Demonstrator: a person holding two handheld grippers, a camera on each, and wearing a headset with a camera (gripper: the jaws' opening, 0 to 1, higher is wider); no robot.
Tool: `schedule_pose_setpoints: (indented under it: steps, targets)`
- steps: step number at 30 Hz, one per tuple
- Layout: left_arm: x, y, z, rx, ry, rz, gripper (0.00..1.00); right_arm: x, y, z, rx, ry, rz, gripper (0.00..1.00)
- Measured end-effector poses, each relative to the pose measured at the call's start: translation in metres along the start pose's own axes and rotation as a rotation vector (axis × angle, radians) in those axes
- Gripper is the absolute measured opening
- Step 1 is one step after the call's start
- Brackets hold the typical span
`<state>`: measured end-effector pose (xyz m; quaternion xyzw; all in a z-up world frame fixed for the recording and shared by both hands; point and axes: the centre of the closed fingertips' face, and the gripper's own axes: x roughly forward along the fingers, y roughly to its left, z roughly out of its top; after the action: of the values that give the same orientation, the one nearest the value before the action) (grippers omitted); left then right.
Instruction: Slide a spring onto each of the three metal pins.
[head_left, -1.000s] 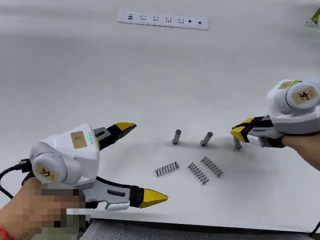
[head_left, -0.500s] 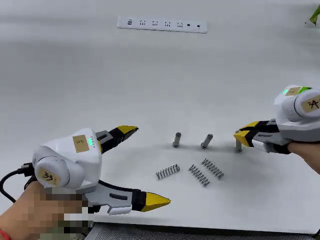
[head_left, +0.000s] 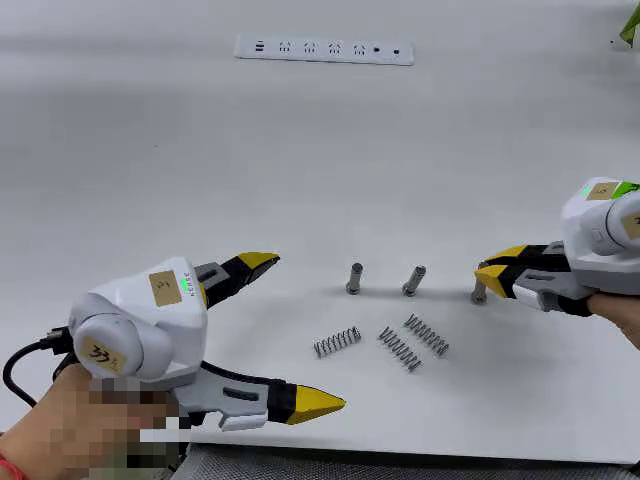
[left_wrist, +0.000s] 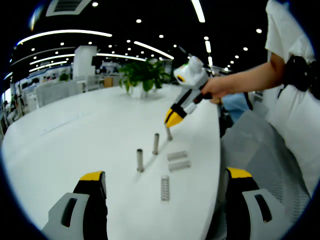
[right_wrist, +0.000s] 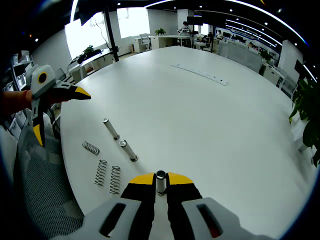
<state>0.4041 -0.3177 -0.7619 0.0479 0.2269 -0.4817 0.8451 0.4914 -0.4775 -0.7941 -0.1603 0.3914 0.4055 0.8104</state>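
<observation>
Three short metal pins stand in a row: left pin (head_left: 354, 277), middle pin (head_left: 414, 280), right pin (head_left: 480, 292). In front of them lie three loose springs (head_left: 336, 342) (head_left: 398, 348) (head_left: 426, 335). My right gripper (head_left: 492, 272) is at the right pin; in the right gripper view its yellow-tipped jaws stand closed on the right pin (right_wrist: 160, 175) just below its top. My left gripper (head_left: 290, 333) is at the near left, open wide and holding nothing, level with the springs (left_wrist: 165, 187). The left gripper view also has the right gripper (left_wrist: 172, 119) behind the pin row.
A white power strip (head_left: 325, 48) lies at the far side of the white table (head_left: 150, 150). The table's front edge (head_left: 420, 455) runs just below the left gripper. A person's sleeve and arm (left_wrist: 250, 80) reach in from the right in the left gripper view.
The right gripper has shifted slightly to the right and toward me, staying at the right pin. The left gripper has stayed open and barely moved. The springs lie as before.
</observation>
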Motion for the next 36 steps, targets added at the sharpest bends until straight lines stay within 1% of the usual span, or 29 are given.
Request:
schedule_pose_setpoints:
  steps: [6, 13, 36]
  targets:
    - [0.0005, -0.0017, -0.0001, 0.000, 0.002, -0.004, 1.00, -0.0019, -0.0004, -0.0014, 0.005, -0.017, 0.001, 0.09]
    - [0.0016, -0.0019, 0.0011, 0.004, 0.002, -0.002, 1.00, -0.0031, -0.0012, -0.0033, 0.005, -0.022, 0.001, 0.09]
    - [0.0035, -0.0040, 0.0014, 0.000, 0.001, -0.010, 1.00, -0.0056, 0.0011, -0.0084, 0.007, -0.012, 0.003, 0.10]
